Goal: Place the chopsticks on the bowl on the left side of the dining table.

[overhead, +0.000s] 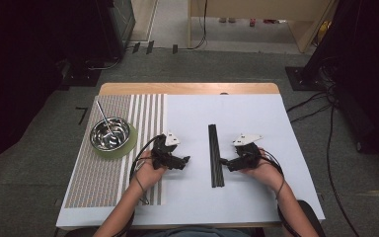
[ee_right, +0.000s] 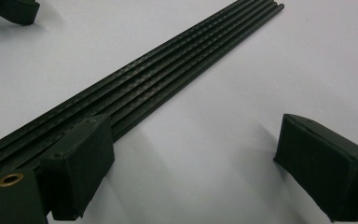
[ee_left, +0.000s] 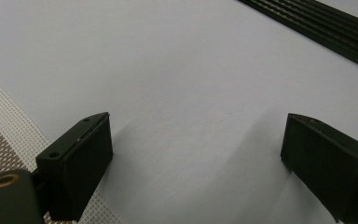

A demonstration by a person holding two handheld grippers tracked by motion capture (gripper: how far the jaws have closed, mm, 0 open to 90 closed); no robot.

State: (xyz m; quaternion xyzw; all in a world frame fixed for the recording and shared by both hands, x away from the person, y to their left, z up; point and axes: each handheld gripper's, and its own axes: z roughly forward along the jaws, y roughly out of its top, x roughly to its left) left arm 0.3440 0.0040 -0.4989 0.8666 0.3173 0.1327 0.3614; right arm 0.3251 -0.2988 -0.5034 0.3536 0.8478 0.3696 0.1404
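Approach step: black rod bundle (overhead: pixel 216 155) is being flanked on the tabletop (overhead: pixel 276 197) by the left tool (overhead: pixel 183 161) and right tool (overhead: pixel 223 161), both standing apart and empty, closure on the bundle being judged next.

A steel bowl (overhead: pixel 110 133) sits on a round green mat (overhead: pixel 128 144) at the left of the worktop (overhead: pixel 256 197), with a thin metal rod (overhead: pixel 102 111) leaning out over its far rim. Both rest on a woven striped placemat (overhead: pixel 98 182), whose corner also appears in the left gripper view. Cables (overhead: pixel 328 148) trail across the grey floor (overhead: pixel 29 148) to the right.
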